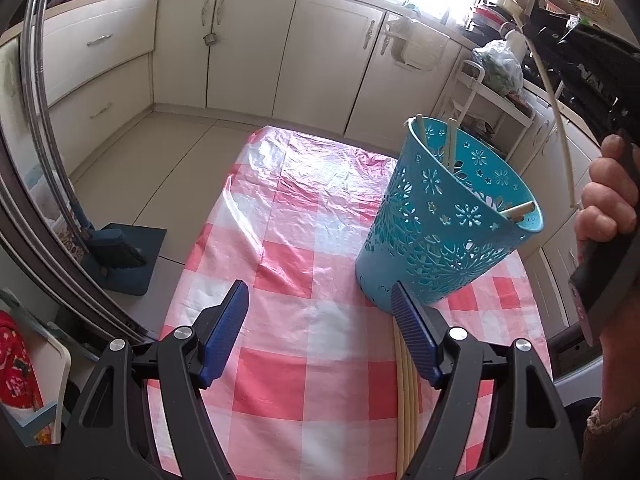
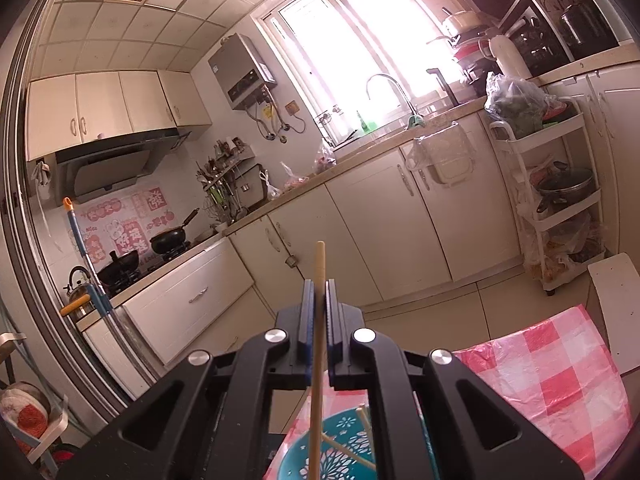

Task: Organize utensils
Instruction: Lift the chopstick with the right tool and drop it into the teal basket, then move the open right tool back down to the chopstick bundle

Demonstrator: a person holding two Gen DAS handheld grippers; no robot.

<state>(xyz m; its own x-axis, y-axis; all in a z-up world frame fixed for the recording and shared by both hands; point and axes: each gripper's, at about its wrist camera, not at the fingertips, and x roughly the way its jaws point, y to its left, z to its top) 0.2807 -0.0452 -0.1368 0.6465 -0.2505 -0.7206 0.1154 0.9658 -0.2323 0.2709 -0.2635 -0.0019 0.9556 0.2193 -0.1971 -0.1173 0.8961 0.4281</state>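
A teal perforated holder [image 1: 444, 216] stands on the pink checked tablecloth [image 1: 304, 240] with three chopsticks [image 1: 451, 148] in it. Several more chopsticks [image 1: 406, 400] lie on the cloth under my left gripper's right finger. My left gripper [image 1: 320, 300] is open and empty, just in front and left of the holder. My right gripper [image 2: 319, 292] is shut on a single chopstick [image 2: 318, 344], held upright above the holder [image 2: 340, 440], its lower end over the holder's mouth. In the left wrist view the held chopstick [image 1: 556, 120] shows as a thin pale curve beside the hand.
White kitchen cabinets [image 1: 248, 52] run along the far side. A white shelf trolley [image 1: 480, 96] with bags stands right of the table. A blue dustpan and brush [image 1: 120, 248] rest on the floor at left. A white board [image 2: 616, 312] lies by the table's far corner.
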